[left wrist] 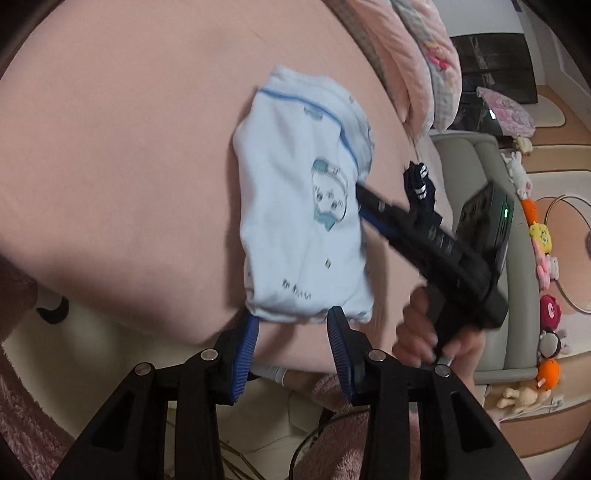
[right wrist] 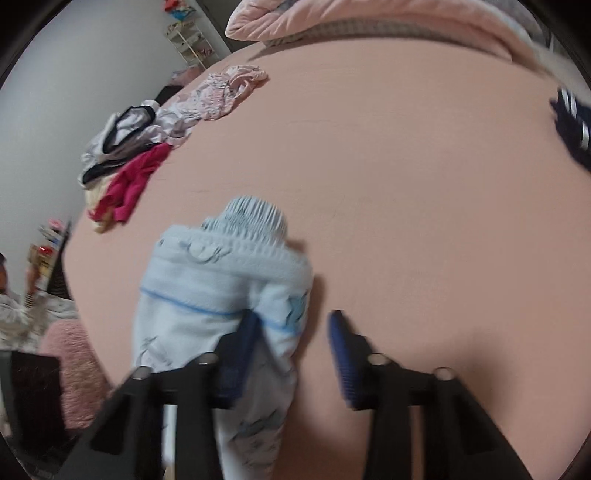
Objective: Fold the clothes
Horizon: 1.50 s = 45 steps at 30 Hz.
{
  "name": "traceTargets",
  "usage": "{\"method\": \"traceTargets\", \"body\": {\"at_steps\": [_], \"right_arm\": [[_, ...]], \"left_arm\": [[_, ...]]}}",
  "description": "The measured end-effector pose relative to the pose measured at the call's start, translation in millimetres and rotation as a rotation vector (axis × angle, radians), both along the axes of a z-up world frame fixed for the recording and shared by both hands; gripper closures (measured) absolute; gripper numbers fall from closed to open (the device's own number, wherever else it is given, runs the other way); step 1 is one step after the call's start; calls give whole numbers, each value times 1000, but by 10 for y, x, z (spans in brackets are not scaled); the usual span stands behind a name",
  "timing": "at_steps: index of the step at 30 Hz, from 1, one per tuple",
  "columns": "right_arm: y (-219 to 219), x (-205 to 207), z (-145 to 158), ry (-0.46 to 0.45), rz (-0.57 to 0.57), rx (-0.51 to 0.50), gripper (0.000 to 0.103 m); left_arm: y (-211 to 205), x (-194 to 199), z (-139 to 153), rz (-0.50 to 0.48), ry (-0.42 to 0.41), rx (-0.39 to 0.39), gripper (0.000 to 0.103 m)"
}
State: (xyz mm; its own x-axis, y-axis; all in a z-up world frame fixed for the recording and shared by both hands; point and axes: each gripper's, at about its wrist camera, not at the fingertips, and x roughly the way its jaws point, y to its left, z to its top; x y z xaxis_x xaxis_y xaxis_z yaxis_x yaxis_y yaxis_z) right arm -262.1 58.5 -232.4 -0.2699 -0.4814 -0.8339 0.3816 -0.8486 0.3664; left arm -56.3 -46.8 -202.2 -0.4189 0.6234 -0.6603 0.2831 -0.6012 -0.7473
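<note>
A folded light blue garment point(left wrist: 295, 221) with a cartoon print and a blue seam lies on the pink bed point(left wrist: 129, 166). My left gripper point(left wrist: 293, 317) is at its near edge, with the blue pads apart and the hem just at the fingertips. A hand holds my right gripper point(left wrist: 364, 201) from the right, and its tips reach the garment's right edge. In the blurred right wrist view, the right gripper point(right wrist: 295, 314) has one finger over the garment point(right wrist: 221, 288) and the other on the bare bed point(right wrist: 406, 184). The pads do not squeeze the cloth.
A heap of unfolded clothes point(right wrist: 129, 158) lies at the bed's far left edge. A dark striped piece point(right wrist: 572, 125) sits at the right, and a pink quilt point(right wrist: 369, 18) at the head. A grey bench with plush toys point(left wrist: 543, 258) runs beside the bed. A person point(right wrist: 11, 299) is at the left.
</note>
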Motion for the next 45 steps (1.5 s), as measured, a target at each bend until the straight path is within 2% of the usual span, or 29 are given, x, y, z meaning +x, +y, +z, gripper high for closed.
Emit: {"method": "traceTargets", "body": {"at_steps": [1,5,6,8,10,12,13,14,15,17,19,22,24,25,26,28,30,31,32,33,34,35,37,40,43,45], "right_arm": [[-18,36,-6,-1,5,1,74],[472,420,209,16,-17,-7,71],[558,472,250,10,-29,-26,67],[634,542,261,-18,-47,-66,34],[747,655,211,-59,-38,-94,32],[740,792,161,-37,-1,-57,37],[729,868,179,-10,18,-31,55],[695,910,184,-25,35,-57,77],[661,951,188,-42,53,-85,78],[658,1061,235,-6,51,-45,83],[688,1170,280,4,27,-51,85],[700,1464,301,-45,22,-86,86],[630,1720,319,-65,50,-85,86],[516,1821,304,-106,102,-100,86],[400,1922,289,-148,154,-117,86],[220,2065,389,-82,243,-39,86],[240,2090,643,100,228,51,86],[338,2012,766,165,172,65,84],[439,1931,890,229,114,77,70],[567,1805,975,258,40,76,57],[687,1650,997,257,-33,71,38],[807,1494,1018,255,-106,65,36],[966,1196,942,184,-171,30,36],[994,927,781,106,-173,7,36],[914,765,634,39,-139,-22,36],[793,732,530,42,-113,3,35]], "left_arm": [[-6,-3,0,2,3,4,68],[-92,42,-46,18,-16,87,63],[-135,78,-37,28,-10,105,61],[-116,26,-30,44,-4,119,53],[-157,18,-27,61,-5,112,49],[-100,-38,-34,54,-15,68,52],[-112,-21,36,30,-15,-36,87],[-125,-2,107,6,-15,-143,93],[-124,-33,153,-15,-8,-167,93],[-121,-98,242,-57,7,-209,93],[-185,-131,327,-63,24,-247,93],[-294,-201,421,-103,34,-293,93],[-463,-234,473,-86,48,-335,93],[-548,-250,500,-77,55,-356,93],[-617,-285,486,-68,51,-342,92],[-740,-290,462,-53,42,-299,91],[-849,-224,445,-42,33,-243,85],[-861,-191,448,-40,43,-252,73],[-859,-143,433,-35,43,-253,55],[-856,-95,417,-31,42,-254,49],[-846,-51,378,-30,33,-229,47],[-788,-57,331,-32,17,-208,47],[-691,-77,295,-22,5,-226,47],[-569,-103,295,-28,36,-250,47],[-480,-245,235,-7,55,-210,47],[-465,-275,193,4,60,-184,47]]}}
